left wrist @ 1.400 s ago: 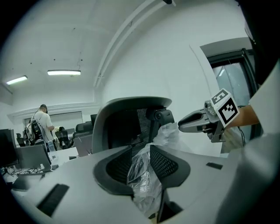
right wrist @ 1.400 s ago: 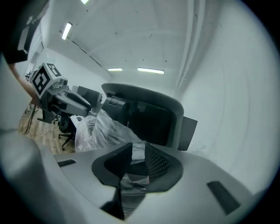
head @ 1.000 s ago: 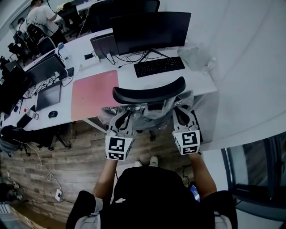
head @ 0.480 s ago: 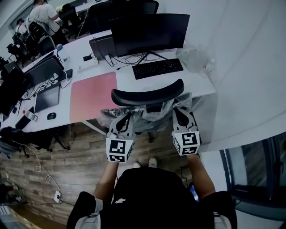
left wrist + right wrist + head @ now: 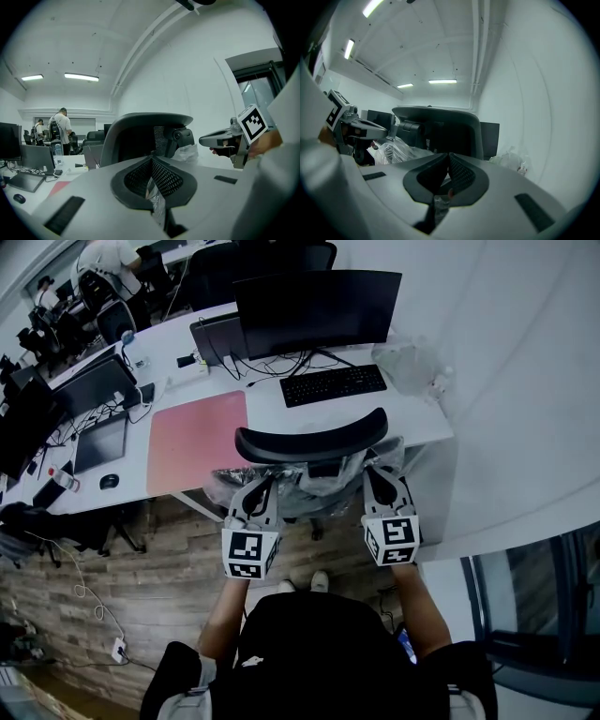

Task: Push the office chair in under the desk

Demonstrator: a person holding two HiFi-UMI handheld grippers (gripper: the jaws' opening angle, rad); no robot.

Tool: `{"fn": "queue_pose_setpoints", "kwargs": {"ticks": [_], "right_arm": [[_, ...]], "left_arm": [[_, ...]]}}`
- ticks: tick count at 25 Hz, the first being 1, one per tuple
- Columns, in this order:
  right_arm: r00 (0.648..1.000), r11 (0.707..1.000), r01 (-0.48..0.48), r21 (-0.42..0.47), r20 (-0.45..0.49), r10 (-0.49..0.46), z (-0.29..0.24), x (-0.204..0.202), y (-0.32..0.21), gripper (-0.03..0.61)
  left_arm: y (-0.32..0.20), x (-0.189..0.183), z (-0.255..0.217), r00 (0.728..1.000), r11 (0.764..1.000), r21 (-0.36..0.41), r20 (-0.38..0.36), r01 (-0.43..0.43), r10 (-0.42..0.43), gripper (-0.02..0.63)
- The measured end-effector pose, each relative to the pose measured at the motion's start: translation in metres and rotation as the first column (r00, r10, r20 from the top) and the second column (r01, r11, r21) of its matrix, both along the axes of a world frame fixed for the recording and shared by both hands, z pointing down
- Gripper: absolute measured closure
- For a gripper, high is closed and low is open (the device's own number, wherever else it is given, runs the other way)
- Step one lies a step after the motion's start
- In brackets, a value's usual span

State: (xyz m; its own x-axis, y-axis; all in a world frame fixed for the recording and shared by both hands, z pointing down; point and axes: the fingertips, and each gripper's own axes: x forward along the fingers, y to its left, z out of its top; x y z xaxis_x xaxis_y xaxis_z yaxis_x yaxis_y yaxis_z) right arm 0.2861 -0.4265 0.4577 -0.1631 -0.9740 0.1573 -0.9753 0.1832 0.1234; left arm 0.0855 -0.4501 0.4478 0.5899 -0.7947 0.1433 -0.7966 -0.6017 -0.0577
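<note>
Head view: the chair (image 5: 309, 442) stands at the near edge of the white counter (image 5: 417, 423), its black headrest overlapping that edge just in front of the keyboard (image 5: 333, 383) and monitor (image 5: 314, 306). A pink mat (image 5: 197, 437) lies on the counter to the left. The chair's back is covered in clear plastic wrap (image 5: 323, 474). The left gripper (image 5: 259, 491) sits at the left side of the back and the right gripper (image 5: 380, 476) at the right side, both pointing toward the counter.

Left gripper view: the jaws are closed together, with a crinkled strip of the plastic wrap (image 5: 154, 199) pinched in the seam between them. The chair's headrest rises just beyond the tips, and the right gripper shows off to the right.

Right gripper view: the jaws are likewise closed, with a bit of crinkled film caught between them. The headrest fills the middle, and the left gripper appears at the left.
</note>
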Motion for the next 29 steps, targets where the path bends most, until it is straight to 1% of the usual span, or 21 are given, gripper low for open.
{"fn": "queue_pose_setpoints", "kwargs": {"ticks": [4, 8, 29], "right_arm": [[1.000, 1.000, -0.001, -0.003, -0.016, 0.000, -0.0013, -0.0012, -0.0003, 0.554], [1.000, 1.000, -0.001, -0.007, -0.026, 0.001, 0.0002, -0.0007, -0.0004, 0.554], [1.000, 1.000, 0.000, -0.016, -0.026, 0.000, 0.0045, -0.0049, -0.0032, 0.554]], "left_arm": [[-0.0032, -0.0025, -0.0069, 0.997, 0.999, -0.036, -0.079, 0.000, -0.003, 0.600], [-0.0031, -0.0012, -0.0084, 0.998, 1.000, -0.022, -0.064, 0.004, -0.006, 0.600], [-0.0037, -0.0006, -0.0036, 0.998, 1.000, -0.025, -0.062, -0.007, 0.006, 0.600]]}}
